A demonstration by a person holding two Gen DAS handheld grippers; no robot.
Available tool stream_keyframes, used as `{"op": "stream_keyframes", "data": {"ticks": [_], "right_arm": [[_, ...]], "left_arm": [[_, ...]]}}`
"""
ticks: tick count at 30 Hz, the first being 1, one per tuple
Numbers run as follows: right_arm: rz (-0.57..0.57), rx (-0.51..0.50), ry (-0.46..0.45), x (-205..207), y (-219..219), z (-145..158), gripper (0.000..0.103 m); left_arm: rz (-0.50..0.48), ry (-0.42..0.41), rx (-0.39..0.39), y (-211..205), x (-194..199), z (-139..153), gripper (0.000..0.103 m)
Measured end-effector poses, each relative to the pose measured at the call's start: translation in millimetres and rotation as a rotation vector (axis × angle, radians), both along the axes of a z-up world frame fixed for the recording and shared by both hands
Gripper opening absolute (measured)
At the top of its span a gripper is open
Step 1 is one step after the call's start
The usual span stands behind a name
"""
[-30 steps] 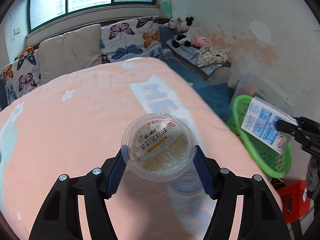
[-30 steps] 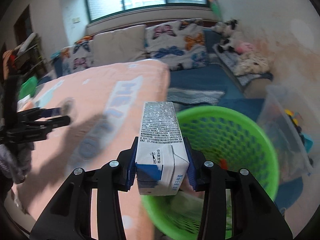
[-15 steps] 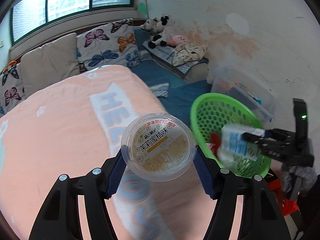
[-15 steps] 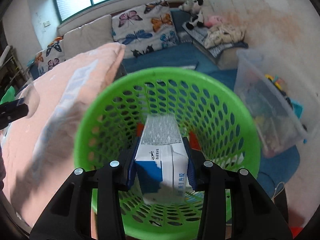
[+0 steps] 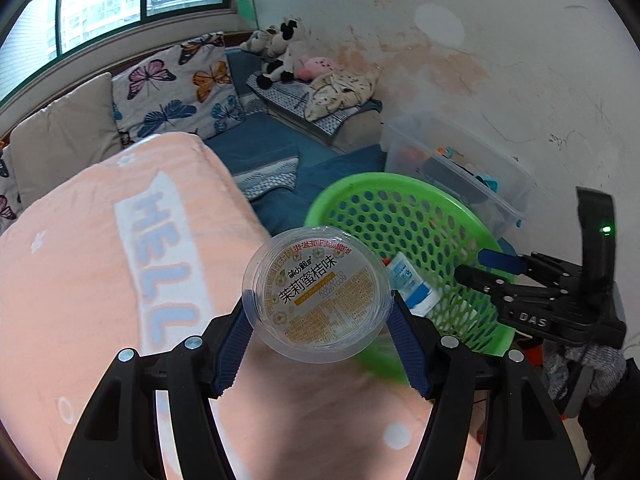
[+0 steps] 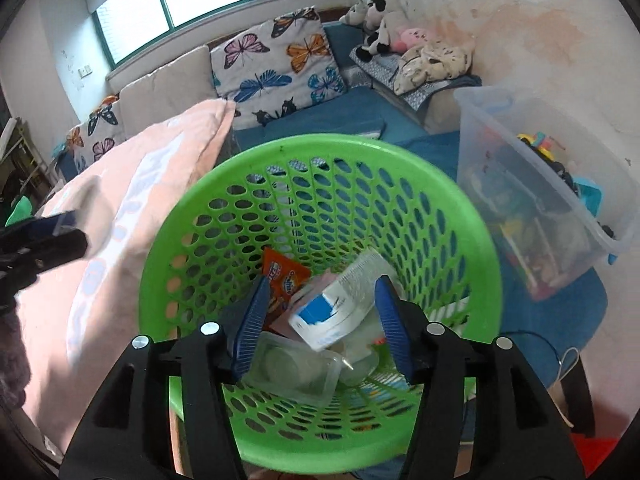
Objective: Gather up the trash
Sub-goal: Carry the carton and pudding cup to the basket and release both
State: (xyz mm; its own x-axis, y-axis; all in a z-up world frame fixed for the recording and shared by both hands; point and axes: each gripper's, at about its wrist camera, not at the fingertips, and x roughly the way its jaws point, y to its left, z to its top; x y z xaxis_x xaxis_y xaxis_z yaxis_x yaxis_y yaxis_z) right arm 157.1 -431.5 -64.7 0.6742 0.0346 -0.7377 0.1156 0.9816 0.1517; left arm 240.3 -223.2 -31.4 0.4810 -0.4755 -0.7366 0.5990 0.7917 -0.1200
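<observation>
Green basket, one milk carton

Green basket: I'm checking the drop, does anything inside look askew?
The blue-and-white milk carton lies tilted on other trash in the green perforated plastic basket, loose between the right gripper's just-opened fingers.

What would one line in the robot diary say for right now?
right gripper: jaws just opened, milk carton dropping into green basket | left gripper: shut on jelly cup
</observation>
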Motion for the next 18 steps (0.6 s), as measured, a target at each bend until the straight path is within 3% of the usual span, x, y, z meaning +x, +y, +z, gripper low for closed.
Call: {"op": "stream_keyframes", "data": {"ticks": [10,18], "right_arm": [[-0.037,0.02,-0.049,-38,-8,13,0.077],[-0.044,0.007,-0.059,-59,-2,13,0.083]], "left_arm": [[-0.047,0.033,0.025,-38,-10,-13,0.064],[-0.057,0.061,0.04,-50,-13,-22,0.066]]}}
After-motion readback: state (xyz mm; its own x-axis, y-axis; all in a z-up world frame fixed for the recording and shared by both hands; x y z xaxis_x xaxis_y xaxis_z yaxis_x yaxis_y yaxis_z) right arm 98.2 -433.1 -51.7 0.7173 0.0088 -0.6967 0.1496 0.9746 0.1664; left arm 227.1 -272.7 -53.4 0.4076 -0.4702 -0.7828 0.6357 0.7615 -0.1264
